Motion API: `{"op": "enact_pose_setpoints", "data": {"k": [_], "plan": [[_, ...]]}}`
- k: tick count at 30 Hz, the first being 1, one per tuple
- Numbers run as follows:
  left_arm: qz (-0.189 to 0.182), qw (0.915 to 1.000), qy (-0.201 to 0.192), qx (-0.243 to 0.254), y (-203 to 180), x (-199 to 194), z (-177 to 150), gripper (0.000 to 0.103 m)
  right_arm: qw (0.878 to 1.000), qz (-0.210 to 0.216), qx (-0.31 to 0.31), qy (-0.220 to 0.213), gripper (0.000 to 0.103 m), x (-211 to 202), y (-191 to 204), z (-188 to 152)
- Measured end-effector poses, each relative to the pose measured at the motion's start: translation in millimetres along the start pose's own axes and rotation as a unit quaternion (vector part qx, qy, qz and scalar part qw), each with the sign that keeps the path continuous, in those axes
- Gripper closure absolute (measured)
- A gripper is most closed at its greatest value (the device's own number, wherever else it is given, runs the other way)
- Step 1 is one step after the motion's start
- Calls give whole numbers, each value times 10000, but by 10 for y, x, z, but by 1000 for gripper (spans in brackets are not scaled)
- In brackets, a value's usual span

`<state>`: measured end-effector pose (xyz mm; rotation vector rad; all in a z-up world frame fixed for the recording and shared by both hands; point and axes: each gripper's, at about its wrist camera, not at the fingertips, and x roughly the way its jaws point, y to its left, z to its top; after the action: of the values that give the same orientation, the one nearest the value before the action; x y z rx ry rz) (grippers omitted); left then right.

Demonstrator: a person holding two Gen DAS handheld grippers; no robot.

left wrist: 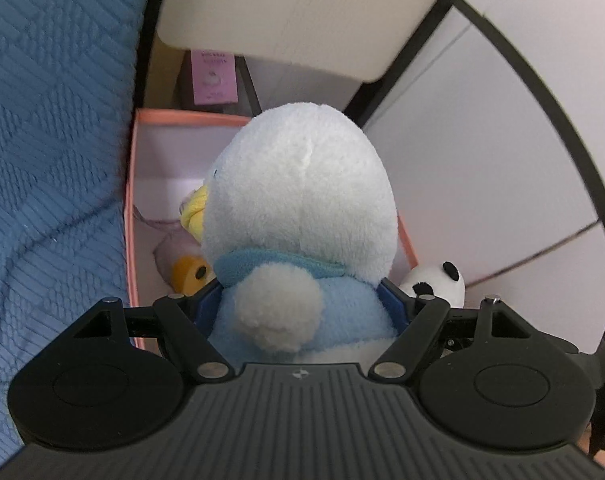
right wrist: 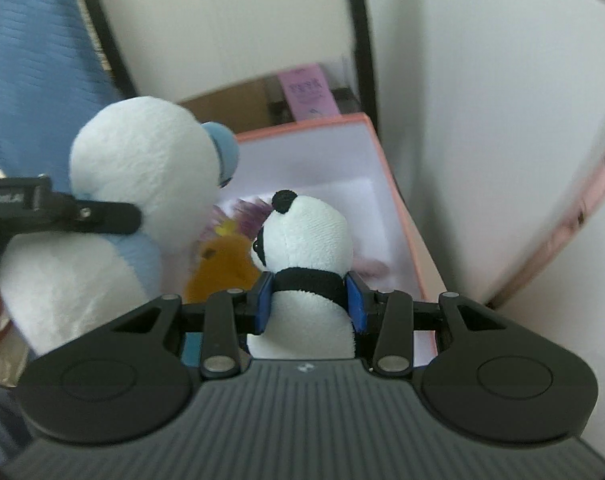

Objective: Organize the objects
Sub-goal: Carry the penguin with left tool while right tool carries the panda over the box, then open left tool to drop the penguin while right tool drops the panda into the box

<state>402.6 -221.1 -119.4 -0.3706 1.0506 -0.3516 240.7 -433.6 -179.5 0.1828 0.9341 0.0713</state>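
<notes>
— Plush white and pale blue fills the left wrist view: the penguin toy [left wrist: 302, 216] sits right between the blue pads of the left hand-held gripper [left wrist: 298, 308], clamped at the body, head up and beak turned left!

— And the right side?

— Same story, smaller guest. The right hand-held gripper [right wrist: 310, 300] is squeezed onto the panda toy [right wrist: 304, 264] at the black band under its head, pads pressing both flanks. The panda is upright, facing left.

— Where are they over the scene?

— Both toys hang above the pink-rimmed box [right wrist: 398, 208], penguin on the left of it, panda just beside, nearer the right wall. From the left wrist the panda peeks out behind the penguin's right shoulder.

— What's in the box?

— An orange plush [right wrist: 222, 268] with a dark eye lies at the near end, touching a purple-pink fuzzy toy [right wrist: 250, 212]. Hard to read either one: the penguin and the panda cover most of them, and the purple one is blurred.

— Anything else cut off?

— The penguin's lower body vanishes behind the gripper housing, and so does the panda's. A pink card [left wrist: 215, 77] stands beyond the box, its print too small to read. Blue quilted fabric [left wrist: 50, 152] borders the left.

— Count?

— Two grippers, two held toys, two in the box, one box.
</notes>
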Motion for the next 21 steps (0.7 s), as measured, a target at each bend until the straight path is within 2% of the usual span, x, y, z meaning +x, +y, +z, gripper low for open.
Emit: {"op": "enact_pose_setpoints", "data": {"k": [8, 11, 14, 17, 18, 21], "plan": [[163, 9996, 146, 188, -20, 139, -71, 22, 9992, -95, 388, 102, 61, 222, -233, -159], [146, 9993, 141, 318, -18, 121, -72, 21, 9992, -184, 364, 49, 60, 215, -208, -140], [-52, 9995, -11, 309, -15, 14, -38, 14, 9990, -165, 424, -6, 57, 192, -227, -78], [-116, 9995, -118, 281, -22, -160, 2, 10, 9985, -170, 510, -73, 34, 133, -236, 20], [-84, 9994, -144, 302, -37, -232, 0, 10, 9985, -174, 513, -116, 31, 100, -226, 50], [-3, 9987, -257, 438, -76, -491, 15, 10, 9984, -157, 462, -271, 31, -51, -154, 170]]}}
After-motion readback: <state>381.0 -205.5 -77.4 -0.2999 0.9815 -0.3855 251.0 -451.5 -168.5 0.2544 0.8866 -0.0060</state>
